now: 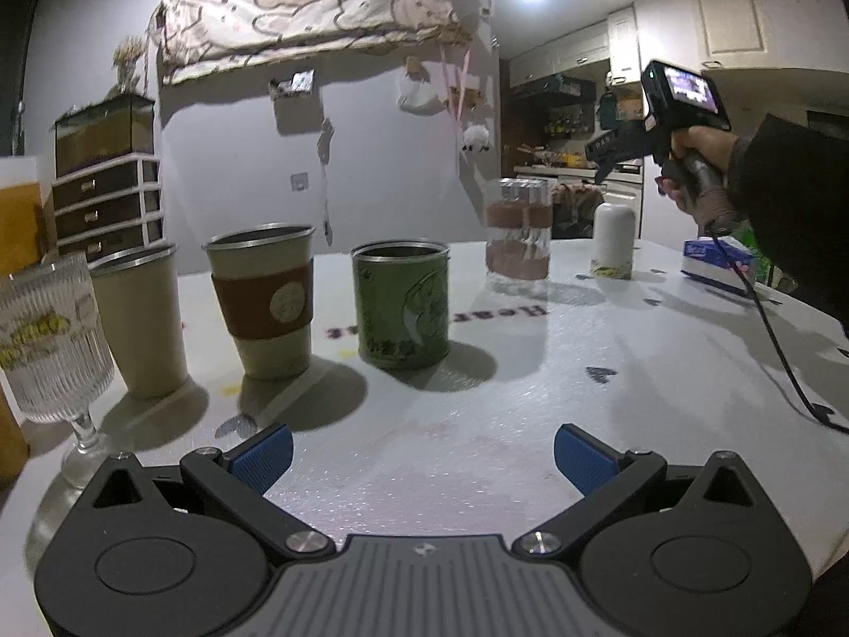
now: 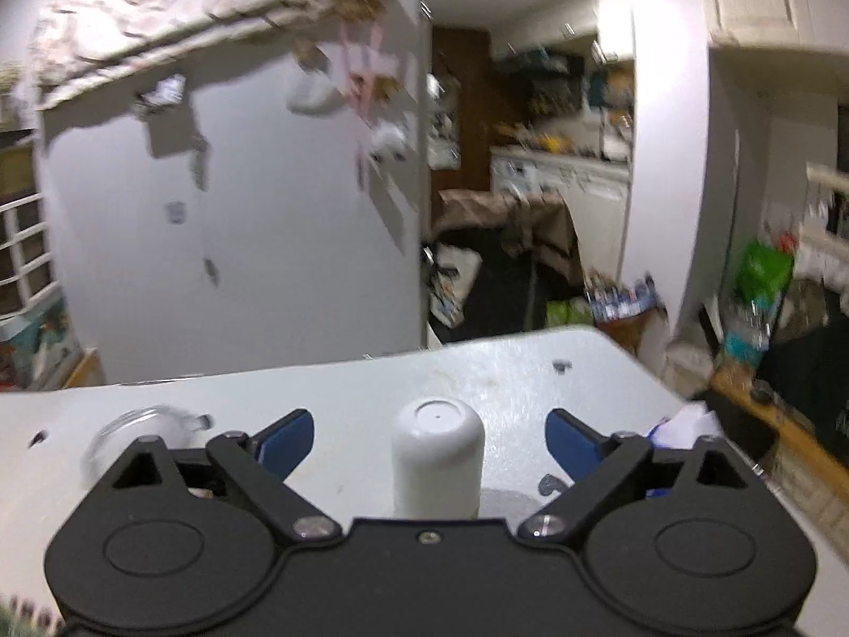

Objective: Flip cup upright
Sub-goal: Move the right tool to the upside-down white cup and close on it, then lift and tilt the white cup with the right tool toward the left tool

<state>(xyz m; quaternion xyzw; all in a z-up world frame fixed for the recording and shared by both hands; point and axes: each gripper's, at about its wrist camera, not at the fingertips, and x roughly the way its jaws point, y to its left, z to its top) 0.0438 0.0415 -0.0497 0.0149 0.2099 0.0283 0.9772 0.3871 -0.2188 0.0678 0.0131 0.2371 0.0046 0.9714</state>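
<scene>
A white cup (image 1: 614, 240) stands upside down at the far right of the white table (image 1: 530, 398). In the right wrist view the cup (image 2: 438, 464) stands bottom up between my open blue fingers, untouched. My right gripper (image 2: 430, 432) is open, above and around the cup; the left wrist view shows it held in a hand (image 1: 615, 151) above the cup. My left gripper (image 1: 423, 454) is open and empty, low over the near part of the table.
Upright in a row: a ribbed stem glass (image 1: 50, 339), a beige cup (image 1: 140, 318), a sleeved beige cup (image 1: 265, 300), a green cup (image 1: 401, 305), a clear glass (image 1: 517, 236). A tissue box (image 1: 719, 263) lies at right. A cable (image 1: 780, 350) trails over the table.
</scene>
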